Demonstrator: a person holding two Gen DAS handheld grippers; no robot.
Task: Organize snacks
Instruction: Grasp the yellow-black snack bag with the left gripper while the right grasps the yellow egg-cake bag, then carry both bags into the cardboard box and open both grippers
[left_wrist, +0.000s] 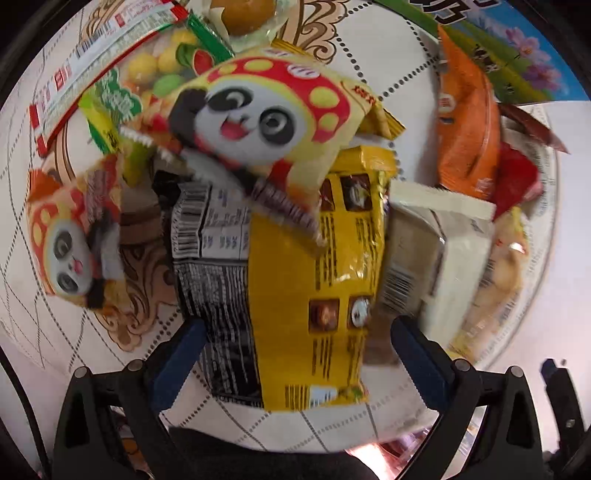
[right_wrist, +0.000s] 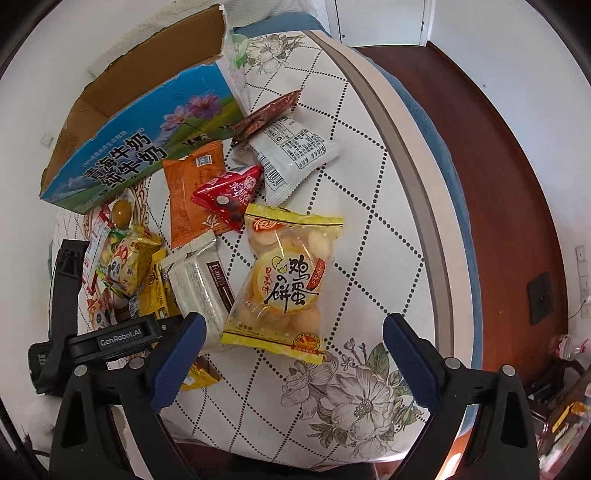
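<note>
While the left gripper (left_wrist: 295, 343) spreads its fingers around a crinkled yellow packet (left_wrist: 332, 280), the right gripper (right_wrist: 293, 347), also open, shows an egg-biscuit bag (right_wrist: 284, 280) near the desk's (right_wrist: 369, 206) edge.

Panda packet (left_wrist: 273, 122) atop nut packet (left_wrist: 332, 280)

A home: floral tablecloth (right_wrist: 354, 398), wooden door (right_wrist: 491, 177), wall sockets (right_wrist: 581, 266).
</note>
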